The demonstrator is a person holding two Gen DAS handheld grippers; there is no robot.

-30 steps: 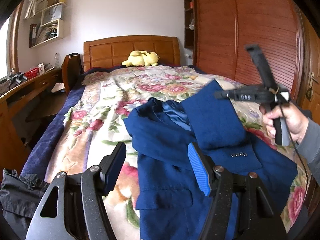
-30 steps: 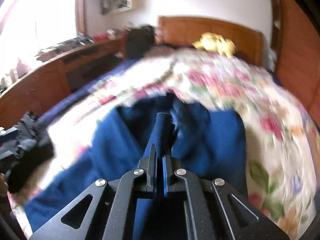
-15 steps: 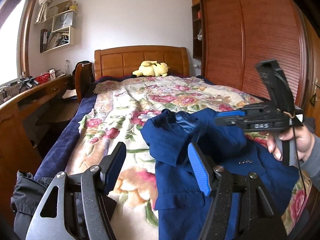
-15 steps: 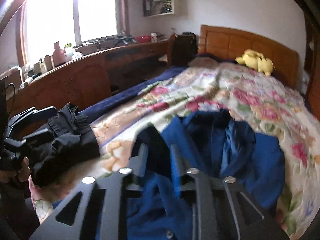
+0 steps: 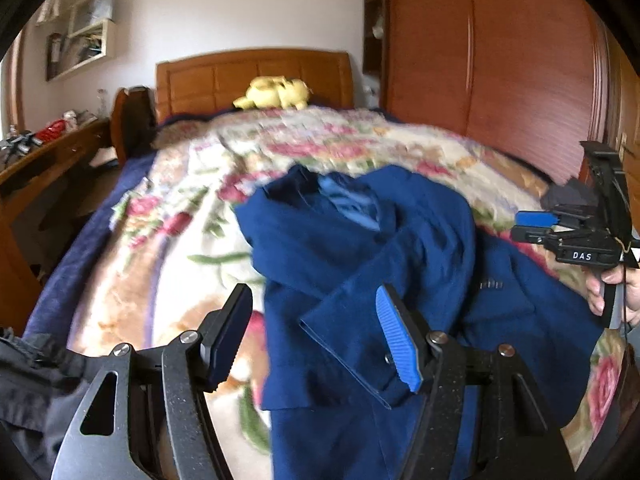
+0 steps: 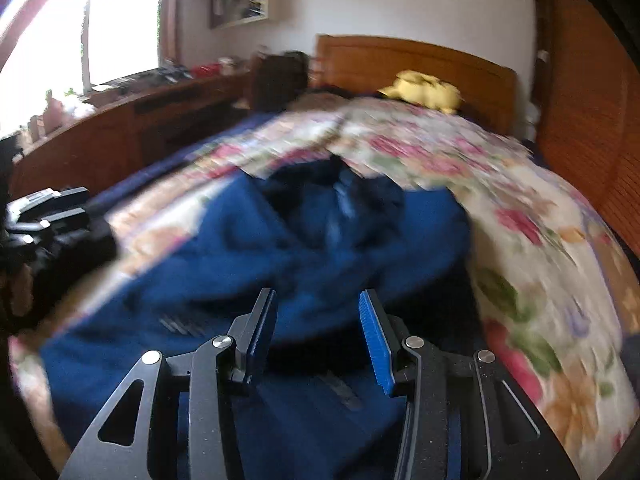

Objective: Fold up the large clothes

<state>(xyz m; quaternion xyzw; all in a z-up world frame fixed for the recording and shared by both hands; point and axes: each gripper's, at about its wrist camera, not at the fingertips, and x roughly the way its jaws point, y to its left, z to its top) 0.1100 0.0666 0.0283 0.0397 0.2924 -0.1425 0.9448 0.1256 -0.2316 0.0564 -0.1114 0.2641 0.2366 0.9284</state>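
While both spread empty, right tool (image 5: 534,226) lettered "DAS", left tool (image 5: 316,336) over blue jacket (image 5: 360,264).

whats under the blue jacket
The blue jacket lies on the floral bedspread, which shows all around it. Whatever lies directly beneath its folds is covered.

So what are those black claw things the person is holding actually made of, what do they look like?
Each gripper is a black frame with cut-outs and silver screws, carrying one black finger and one ribbed blue pad. The right gripper has a white "DAS" label, a thin cable and a grey sleeve behind it.
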